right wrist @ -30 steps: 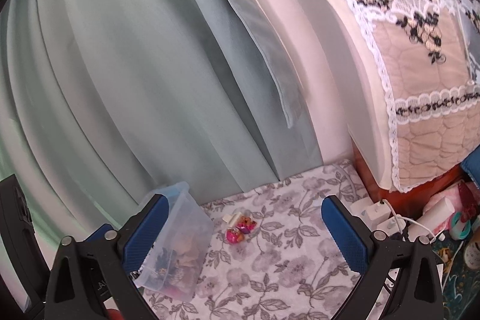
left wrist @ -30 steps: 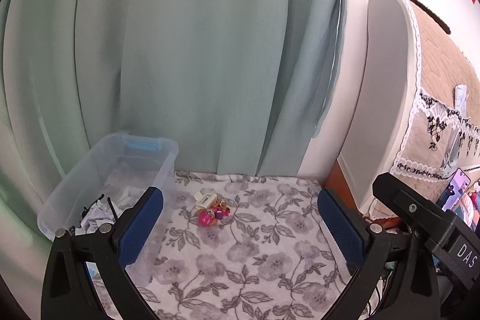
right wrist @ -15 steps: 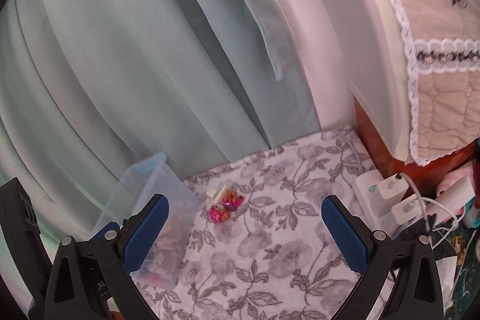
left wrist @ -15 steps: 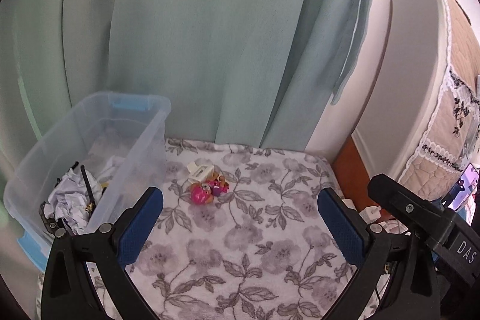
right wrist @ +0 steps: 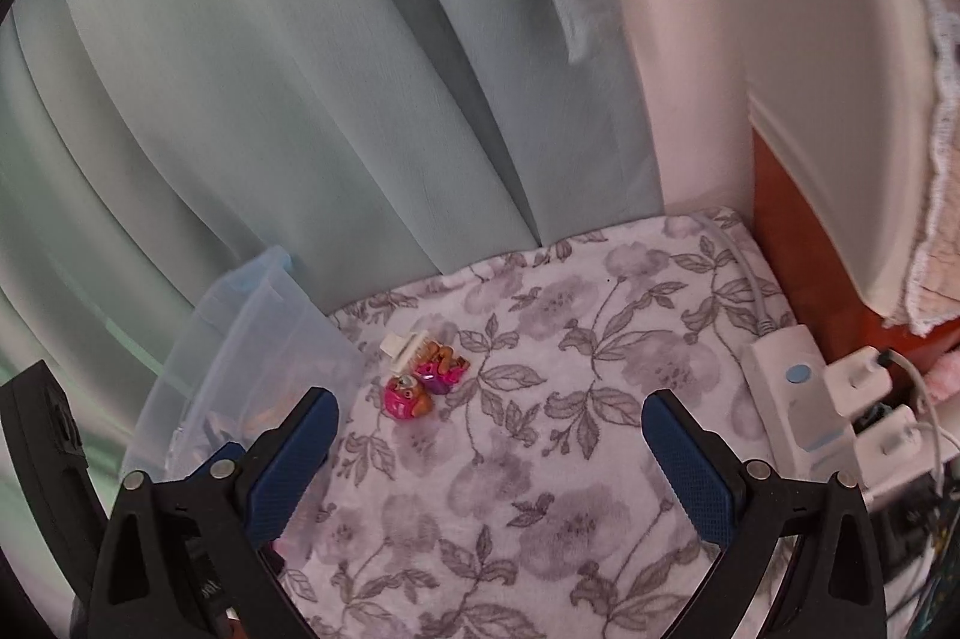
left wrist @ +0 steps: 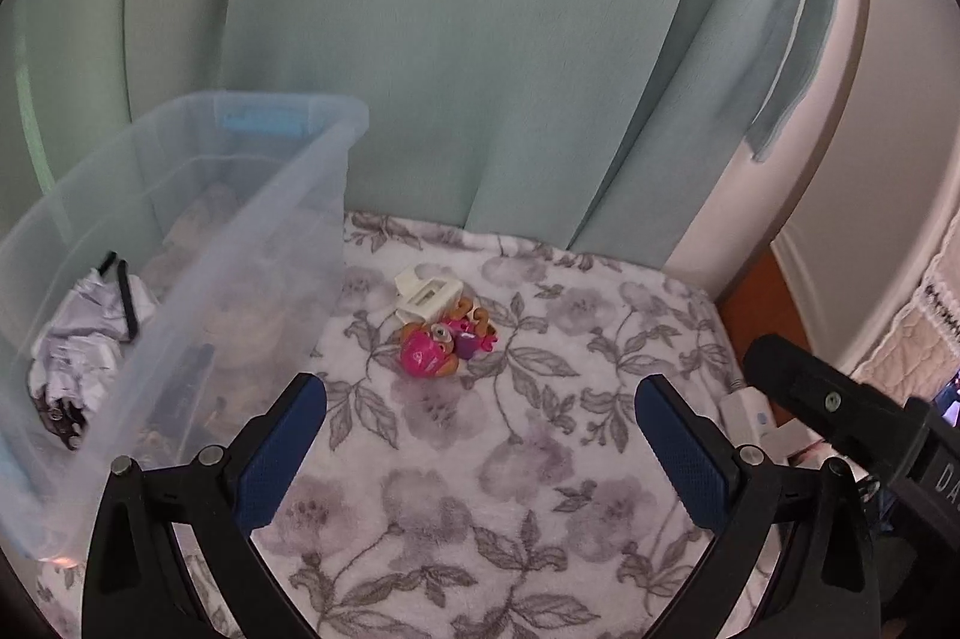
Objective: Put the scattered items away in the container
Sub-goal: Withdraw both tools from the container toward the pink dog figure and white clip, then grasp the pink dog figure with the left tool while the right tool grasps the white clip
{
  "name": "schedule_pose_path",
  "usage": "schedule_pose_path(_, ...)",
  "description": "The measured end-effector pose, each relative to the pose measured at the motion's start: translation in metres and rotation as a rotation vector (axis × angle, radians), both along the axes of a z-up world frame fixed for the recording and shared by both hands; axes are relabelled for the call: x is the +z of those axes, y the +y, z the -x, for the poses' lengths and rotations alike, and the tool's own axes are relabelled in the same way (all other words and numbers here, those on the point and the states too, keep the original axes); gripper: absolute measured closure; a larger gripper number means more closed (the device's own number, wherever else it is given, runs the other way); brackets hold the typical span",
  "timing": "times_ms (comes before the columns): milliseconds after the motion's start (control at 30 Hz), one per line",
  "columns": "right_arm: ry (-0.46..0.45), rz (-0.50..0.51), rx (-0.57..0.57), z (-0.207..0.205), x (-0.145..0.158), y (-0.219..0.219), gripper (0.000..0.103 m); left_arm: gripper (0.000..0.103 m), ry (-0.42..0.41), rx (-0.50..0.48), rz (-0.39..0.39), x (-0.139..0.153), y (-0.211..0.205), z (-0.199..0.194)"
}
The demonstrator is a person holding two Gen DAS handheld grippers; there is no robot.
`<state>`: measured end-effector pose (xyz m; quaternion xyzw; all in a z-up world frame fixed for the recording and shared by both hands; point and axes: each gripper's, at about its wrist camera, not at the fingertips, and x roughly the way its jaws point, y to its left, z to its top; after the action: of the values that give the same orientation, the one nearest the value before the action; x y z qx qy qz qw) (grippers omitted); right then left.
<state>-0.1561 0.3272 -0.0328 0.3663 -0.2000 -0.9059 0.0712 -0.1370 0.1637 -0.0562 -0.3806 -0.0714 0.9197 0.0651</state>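
A small pink toy [left wrist: 427, 354] lies on the floral blanket [left wrist: 540, 459], touching a second pink-purple toy [left wrist: 474, 330] and a white plastic clip [left wrist: 429, 292]. The same toy [right wrist: 407, 396] and clip [right wrist: 408, 344] show in the right wrist view. A clear plastic bin [left wrist: 288, 219] stands to their left, holding crumpled paper [left wrist: 84, 333] and dark items. It also shows in the right wrist view [right wrist: 264, 327]. My left gripper [left wrist: 480, 429] is open and empty, above the blanket short of the toys. My right gripper [right wrist: 489, 435] is open and empty too.
A green curtain [left wrist: 480, 39] hangs behind the blanket. A white power strip [right wrist: 792, 387] with chargers and cables lies at the blanket's right edge, beside a wooden bed frame [right wrist: 780, 243]. The other gripper's black body [left wrist: 840, 417] is at the right.
Both grippers have come down and forward toward the blanket. The toys and bin now look larger and nearer. Both stay open.
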Motion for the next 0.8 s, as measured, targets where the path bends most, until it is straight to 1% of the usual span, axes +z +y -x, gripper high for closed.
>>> schedule_pose_path(100, -0.019, -0.012, 0.023, 0.013, -0.009, -0.004, 0.002, 0.001, -0.023, 0.010, -0.015, -0.012, -0.001, 0.009)
schedule_pose_path(233, -0.047, -0.026, 0.062, 0.030, -0.023, -0.011, 0.006, 0.001, -0.045, 0.025, -0.009, -0.030, -0.001, 0.022)
schedule_pose_path(433, -0.072, -0.036, 0.123, 0.057, -0.038, -0.020, 0.007, 0.001, -0.067, 0.046, -0.015, -0.050, -0.004, 0.044)
schedule_pose_path(567, -0.081, -0.048, 0.176, 0.075, -0.047, -0.028, 0.008, 0.005, -0.076, 0.057, -0.016, -0.063, -0.006, 0.060)
schedule_pose_path(633, -0.087, -0.051, 0.199, 0.082, -0.051, -0.032, 0.012, 0.005, -0.082, 0.063, -0.021, -0.068, -0.007, 0.066)
schedule_pose_path(800, -0.101, -0.055, 0.244, 0.101, -0.061, -0.040, 0.016, 0.008, -0.079, 0.066, -0.023, -0.078, -0.008, 0.080)
